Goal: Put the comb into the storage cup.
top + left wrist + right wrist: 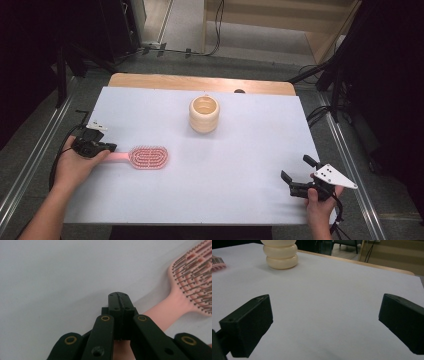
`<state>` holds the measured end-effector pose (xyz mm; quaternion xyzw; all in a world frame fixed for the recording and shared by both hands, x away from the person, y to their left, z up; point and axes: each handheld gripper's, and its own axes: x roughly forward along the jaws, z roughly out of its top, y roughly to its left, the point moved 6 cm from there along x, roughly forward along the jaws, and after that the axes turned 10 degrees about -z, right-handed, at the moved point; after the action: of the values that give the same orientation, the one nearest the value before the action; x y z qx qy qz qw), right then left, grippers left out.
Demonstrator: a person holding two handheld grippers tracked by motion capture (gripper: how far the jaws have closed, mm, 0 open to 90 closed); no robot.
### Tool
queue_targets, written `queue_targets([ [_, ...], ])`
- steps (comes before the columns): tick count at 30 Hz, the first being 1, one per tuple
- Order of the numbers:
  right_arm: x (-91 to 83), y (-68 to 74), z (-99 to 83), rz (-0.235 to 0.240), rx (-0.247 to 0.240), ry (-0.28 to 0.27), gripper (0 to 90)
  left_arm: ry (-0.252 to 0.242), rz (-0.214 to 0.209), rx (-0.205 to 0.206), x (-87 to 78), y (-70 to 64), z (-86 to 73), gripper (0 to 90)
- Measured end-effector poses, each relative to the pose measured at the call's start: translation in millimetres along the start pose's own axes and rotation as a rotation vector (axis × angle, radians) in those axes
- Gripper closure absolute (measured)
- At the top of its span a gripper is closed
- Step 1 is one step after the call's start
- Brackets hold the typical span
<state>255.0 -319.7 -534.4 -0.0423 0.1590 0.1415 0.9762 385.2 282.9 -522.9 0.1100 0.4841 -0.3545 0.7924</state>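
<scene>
A pink hairbrush (pixel 148 156) lies bristles up on the white table sheet (pixel 235 165), its handle pointing left. My left gripper (pixel 111 147) sits over that handle. In the left gripper view its jaws are pressed together with nothing between them (pixel 119 302), and the pink hairbrush handle (pixel 162 316) passes underneath them. A cream ribbed cup (pixel 204 114) stands upright at the middle back. My right gripper (pixel 296 169) hovers near the front right corner, open and holding nothing (pixel 325 315). Far ahead of it are the cup (pixel 280 255) and a corner of the brush (pixel 217 263).
The wooden table edge (pixel 200 82) shows behind the sheet. Metal rails (pixel 30 160) run along both sides of the table, and cables (pixel 320 115) lie on the floor at the right and beyond the table.
</scene>
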Motion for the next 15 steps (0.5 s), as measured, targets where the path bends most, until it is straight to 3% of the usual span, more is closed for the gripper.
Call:
queue_targets([
  [2, 0.0, -0.1, 0.0, 0.000, 0.000, 0.000, 0.0, -0.003, -0.003, -0.001, -0.4, -0.9, -1.2, 90.0],
  [6, 0.2, -0.1, 0.0, -0.002, 0.001, 0.002, 0.0, -0.024, -0.022, 0.046, -6.9, -6.6, -9.0, 90.0],
  [10, 0.2, -0.1, -0.1, -0.003, 0.001, 0.002, 0.0, -0.043, -0.037, 0.039, -9.3, -5.8, -12.2, 90.0],
  [11, 0.3, -0.3, -0.1, -0.004, 0.001, 0.002, 0.0, -0.068, -0.064, 0.048, -12.7, -7.1, -11.0, 84.7],
  [12, 0.3, -0.3, -0.1, -0.004, 0.001, 0.002, 0.0, -0.068, -0.064, 0.048, -12.7, -7.1, -11.0, 81.4],
  [13, 0.4, -0.1, -0.1, -0.006, 0.004, 0.003, 0.0, -0.093, -0.126, 0.060, -17.5, -10.9, -6.6, 75.4],
  [15, 0.5, -0.1, -0.1, -0.005, 0.004, 0.003, 0.0, -0.095, -0.174, 0.079, -19.9, -15.2, -2.8, 66.3],
])
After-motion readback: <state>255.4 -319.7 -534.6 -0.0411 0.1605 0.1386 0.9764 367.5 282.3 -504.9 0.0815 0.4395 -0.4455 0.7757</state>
